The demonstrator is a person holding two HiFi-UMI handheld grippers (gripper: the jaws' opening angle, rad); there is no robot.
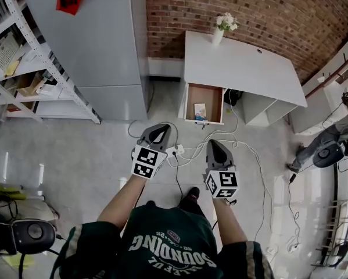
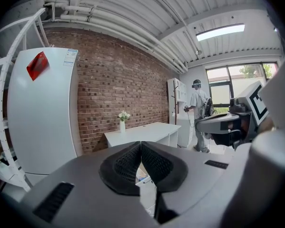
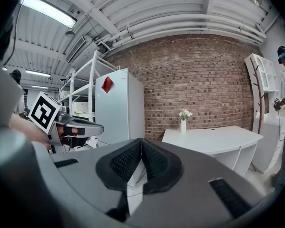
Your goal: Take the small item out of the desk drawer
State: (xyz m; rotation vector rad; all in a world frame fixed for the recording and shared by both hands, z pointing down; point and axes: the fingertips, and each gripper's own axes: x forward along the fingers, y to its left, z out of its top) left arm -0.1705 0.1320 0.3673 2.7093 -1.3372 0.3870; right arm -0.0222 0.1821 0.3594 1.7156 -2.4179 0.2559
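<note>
- Ahead of both claws and well apart from them, the desk drawer [image 1: 189, 102] already stands pulled out under the white tabletop [image 1: 237, 68], so the opening step looks done.
- The small item [image 1: 200, 111] lies inside the drawer, far beyond the tips of the left claw [image 1: 160, 129] and the right claw [image 1: 215, 145]; nothing touches it.
- The left claw's jaws are closed pad against pad, with nothing between them.
- The right claw's jaws are likewise pressed together and empty.
- By my judgement nearly everything is left to do: cross the floor with its loose cables [image 1: 232, 139], spread one claw's jaws, grip the item and lift it clear of the drawer.
</note>
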